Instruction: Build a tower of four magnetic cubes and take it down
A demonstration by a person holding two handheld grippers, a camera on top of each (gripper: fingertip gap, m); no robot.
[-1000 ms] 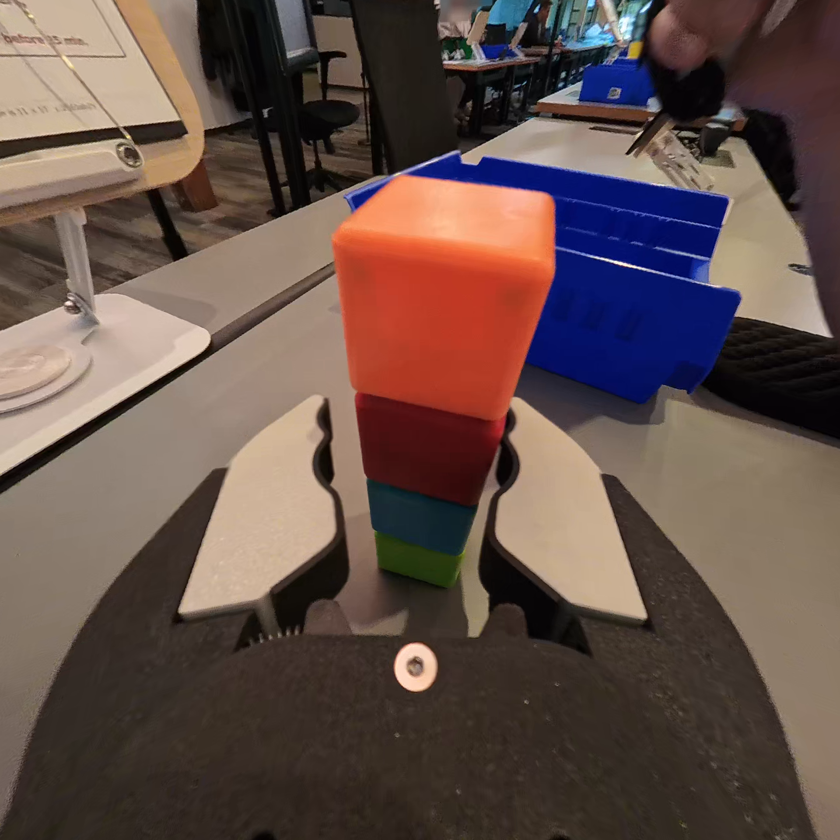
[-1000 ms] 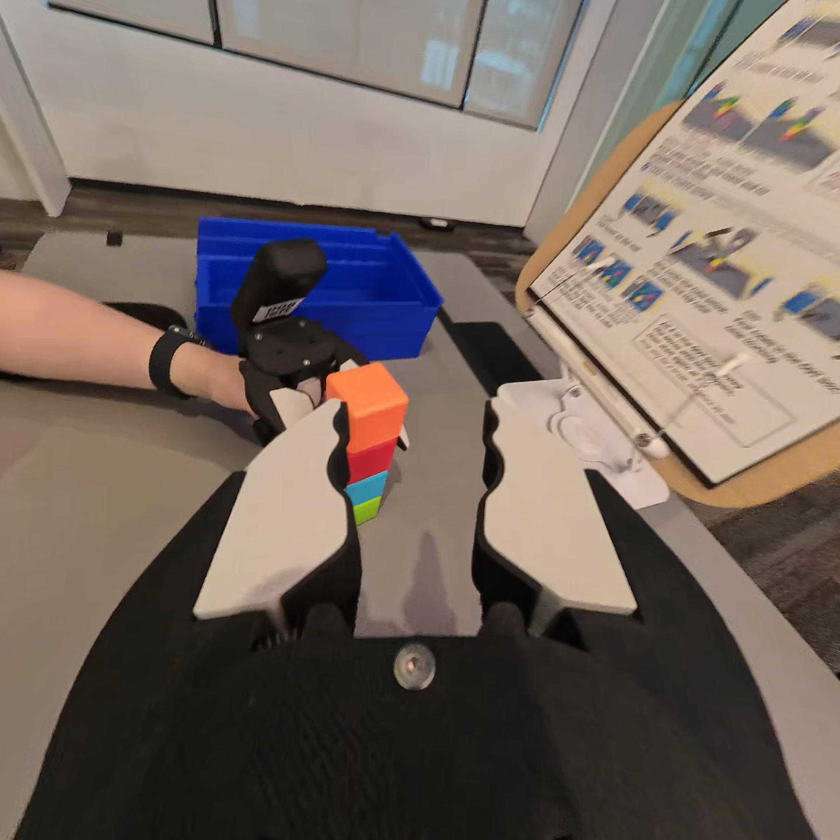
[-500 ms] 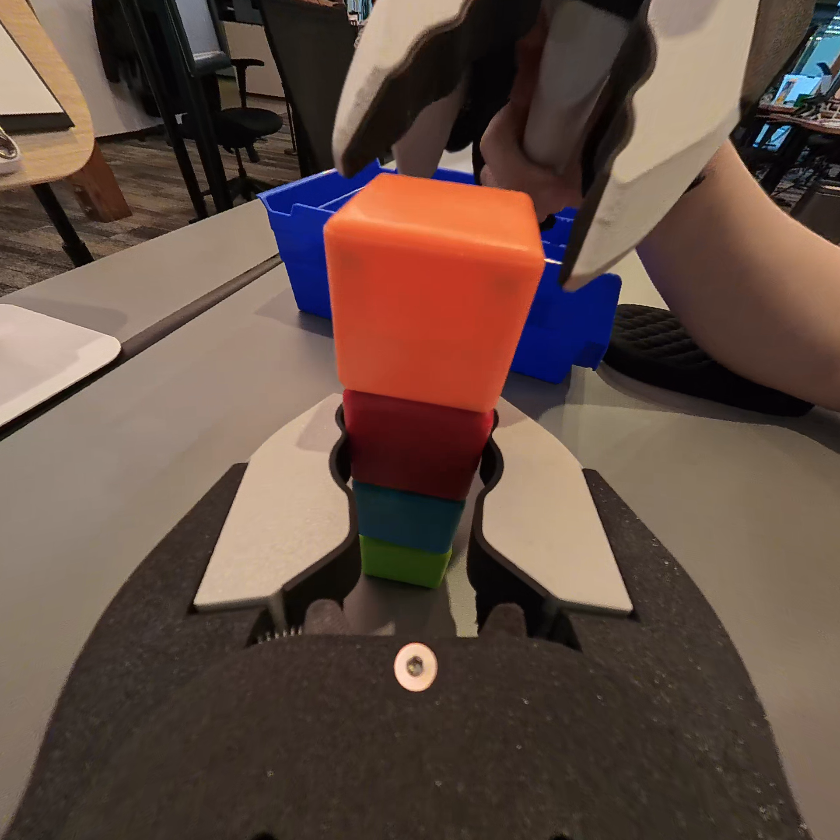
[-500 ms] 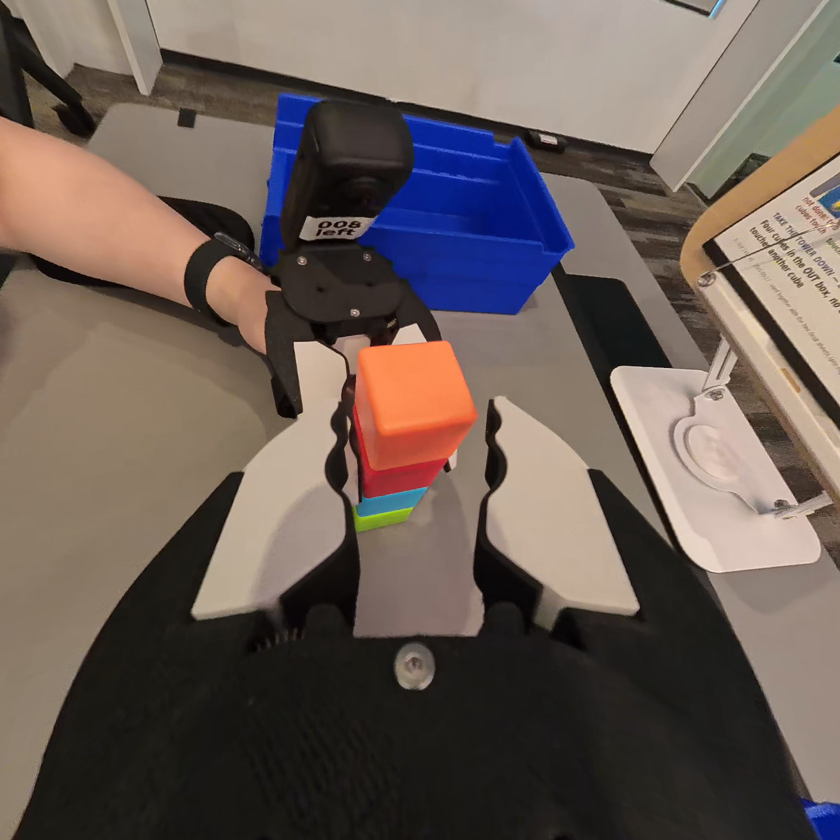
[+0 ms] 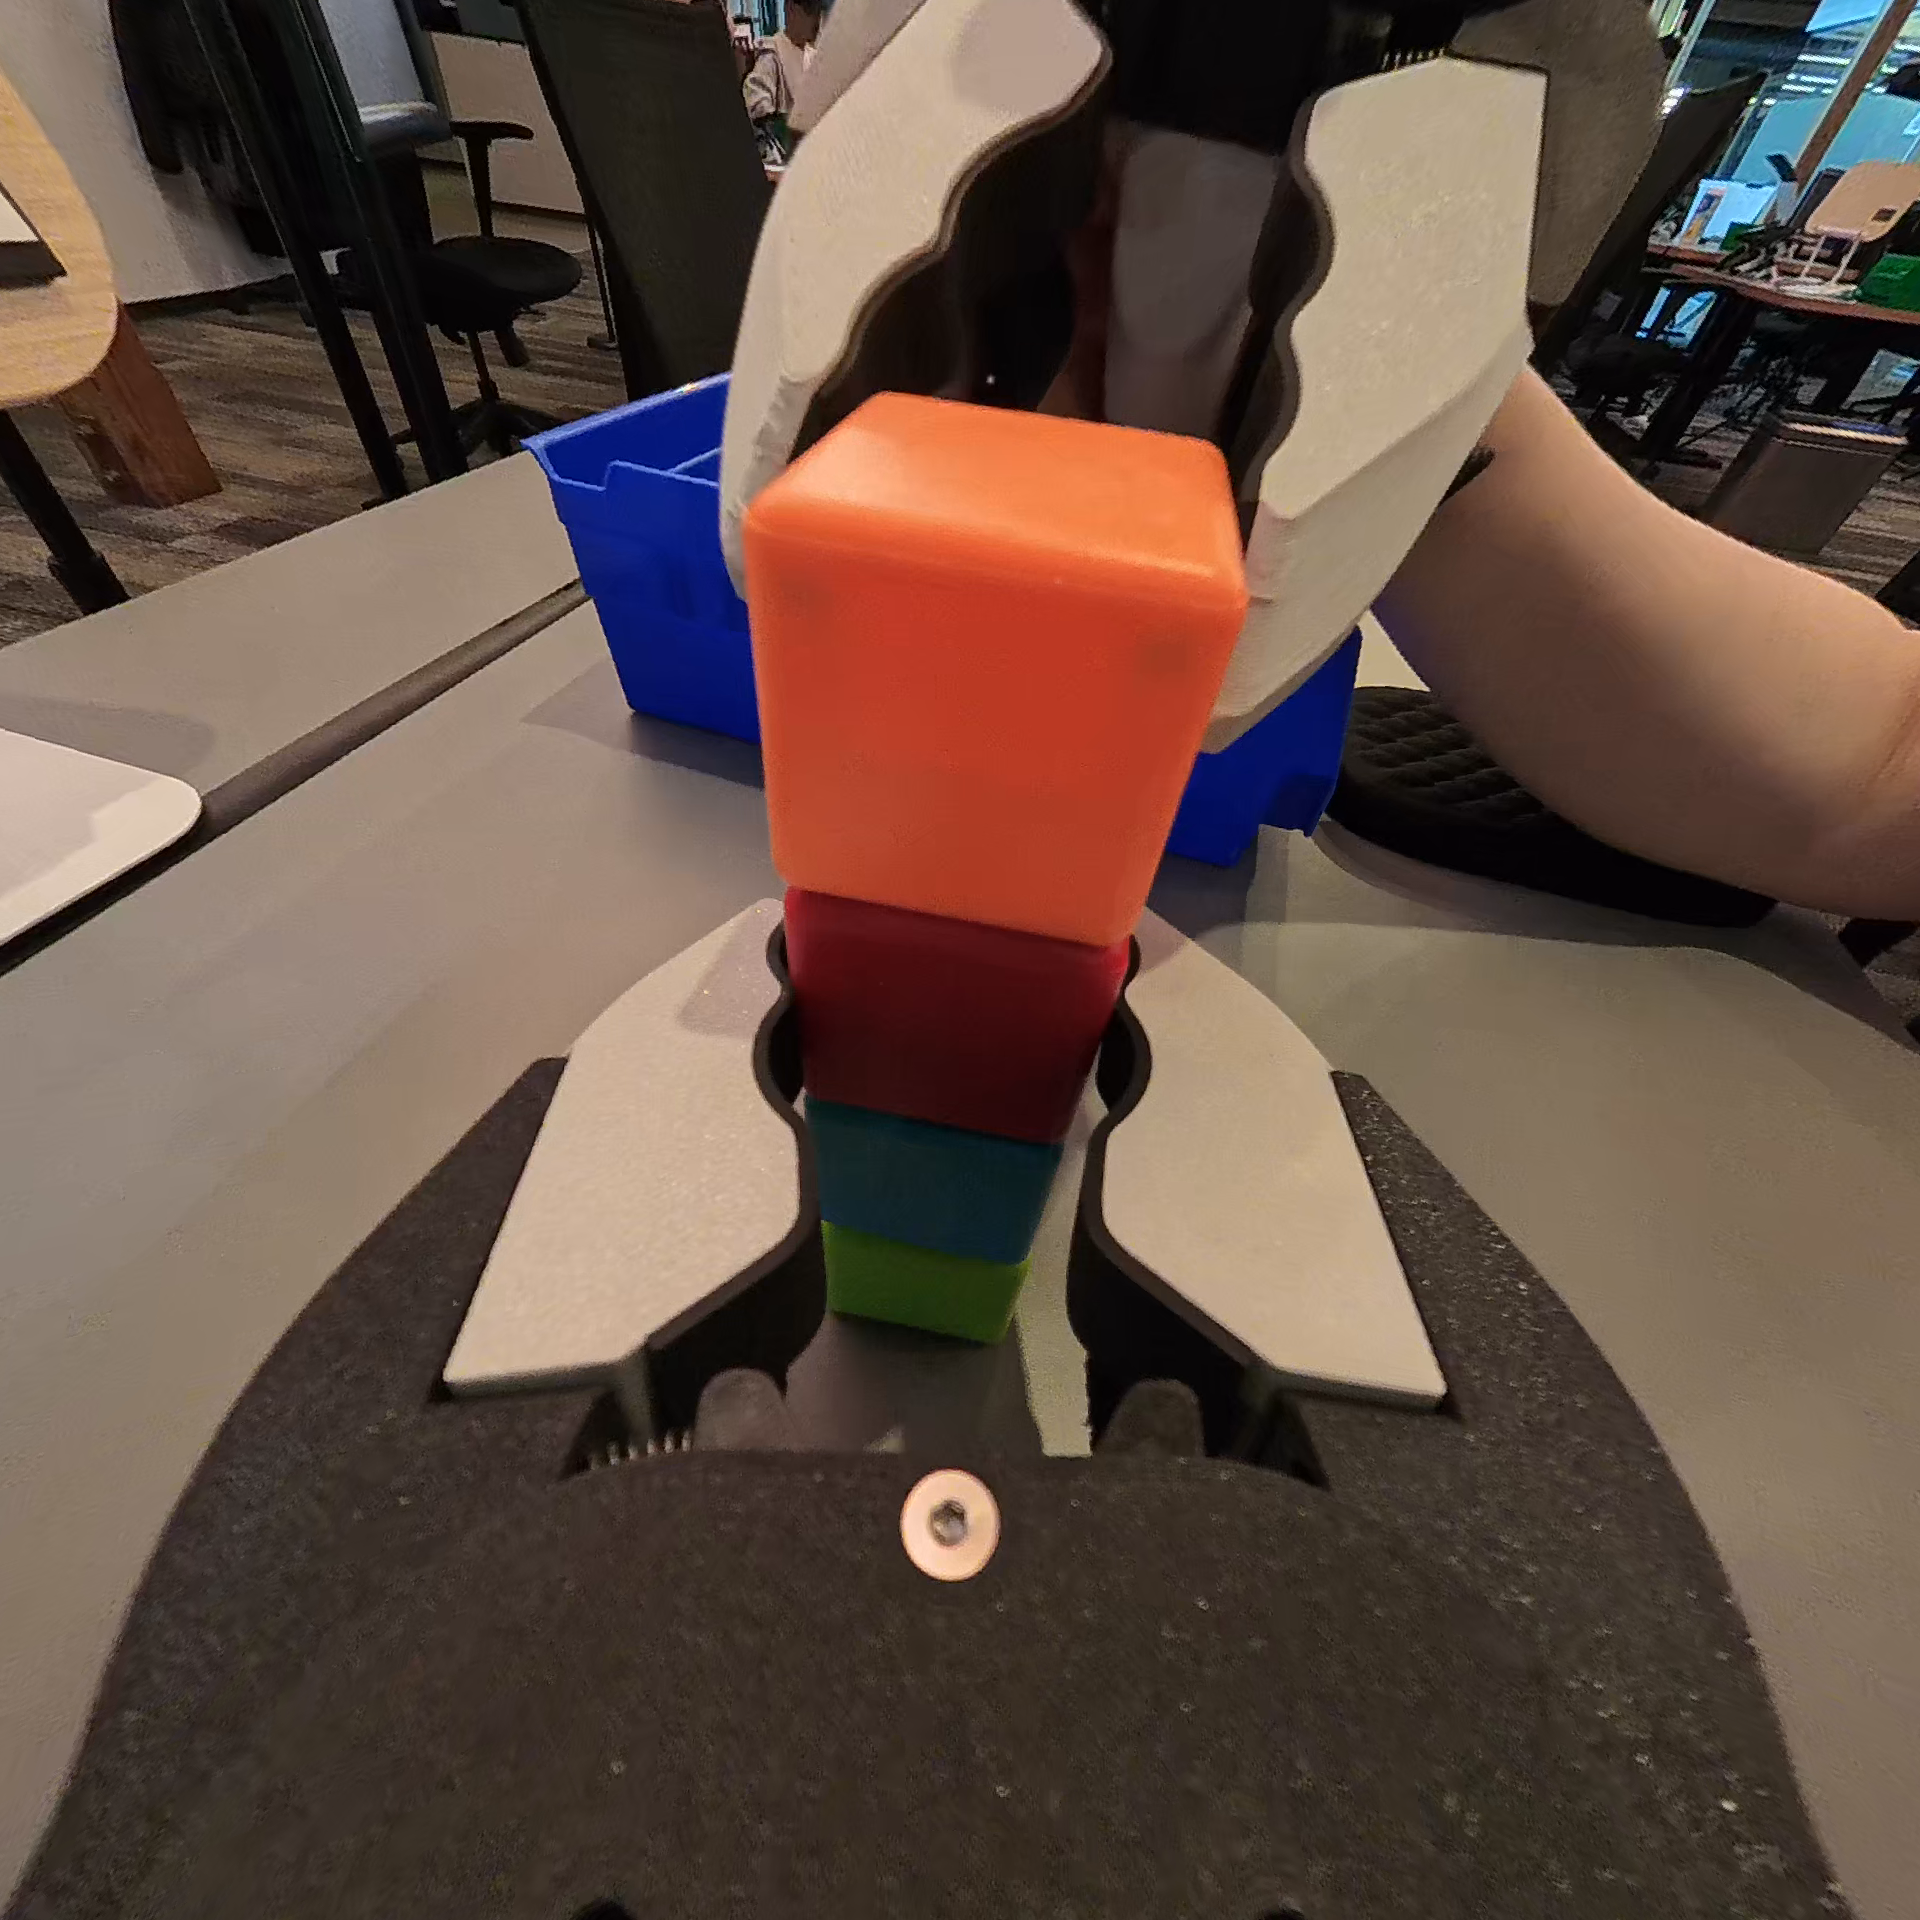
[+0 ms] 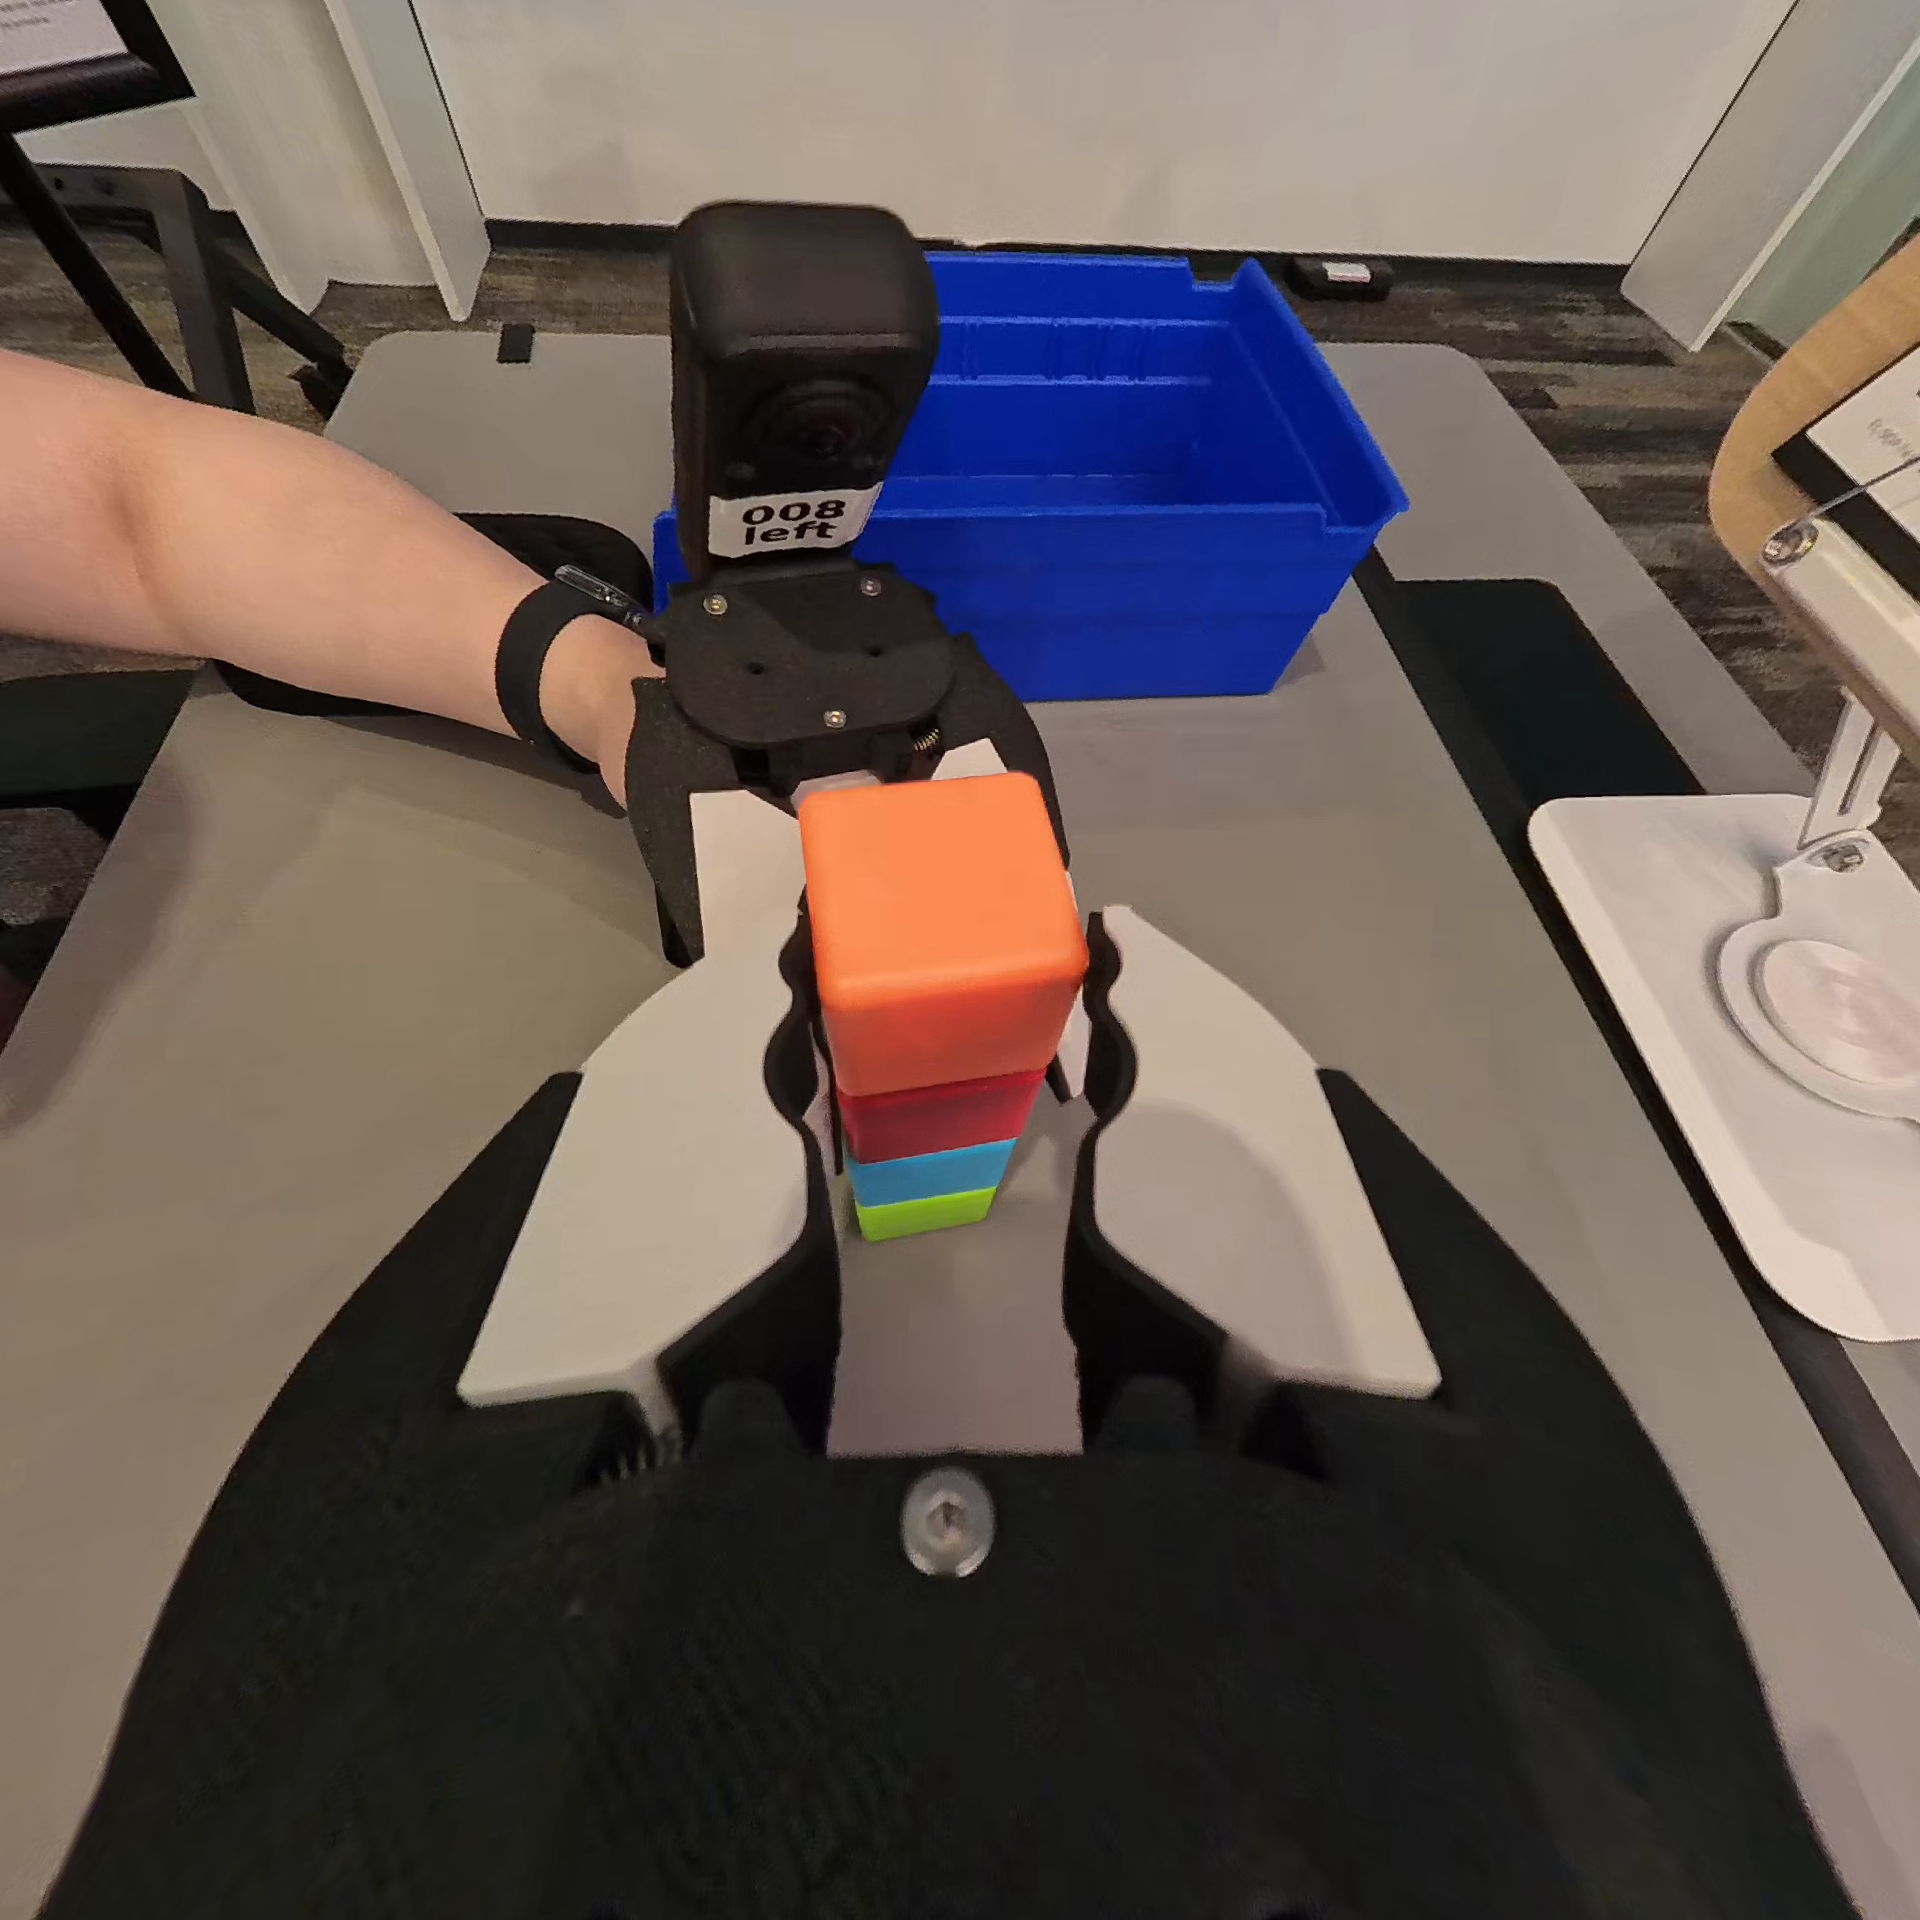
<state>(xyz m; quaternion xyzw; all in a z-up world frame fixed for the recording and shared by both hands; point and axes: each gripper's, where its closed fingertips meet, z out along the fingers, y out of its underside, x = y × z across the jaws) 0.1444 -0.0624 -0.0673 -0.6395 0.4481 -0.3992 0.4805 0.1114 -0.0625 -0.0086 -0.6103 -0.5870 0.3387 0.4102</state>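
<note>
A: So, the tower stands whole on the grey table [image 6: 364,1039]: orange cube [image 5: 987,665] on top, then the red cube [image 5: 951,1023], the blue cube [image 5: 930,1184], and the green cube [image 5: 920,1283] at the bottom, touching the tabletop.

B: Straight?

A: Nearly; the orange one sits a little askew on the red.

B: And the grippers?

A: The left gripper [image 5: 951,997] has its fingers closed against the red cube's two sides, pinching it. The right gripper [image 6: 940,992] reaches from the opposite side, higher up, with its fingers either side of the orange cube. In the left wrist view the tips flank the cube's upper edges.

B: Gripping it?

A: I cannot tell. The fingers sit very close to the faces, but contact isn't clear in either view.

B: What lies around?

A: Beyond the tower, at the far side in the right wrist view, is a blue bin [image 6: 1143,499], empty as far as I can see. Far right there is a white stand base [image 6: 1662,1018] under a wooden board. A forearm with a black wristband [image 6: 525,655] comes in from the left.
</note>
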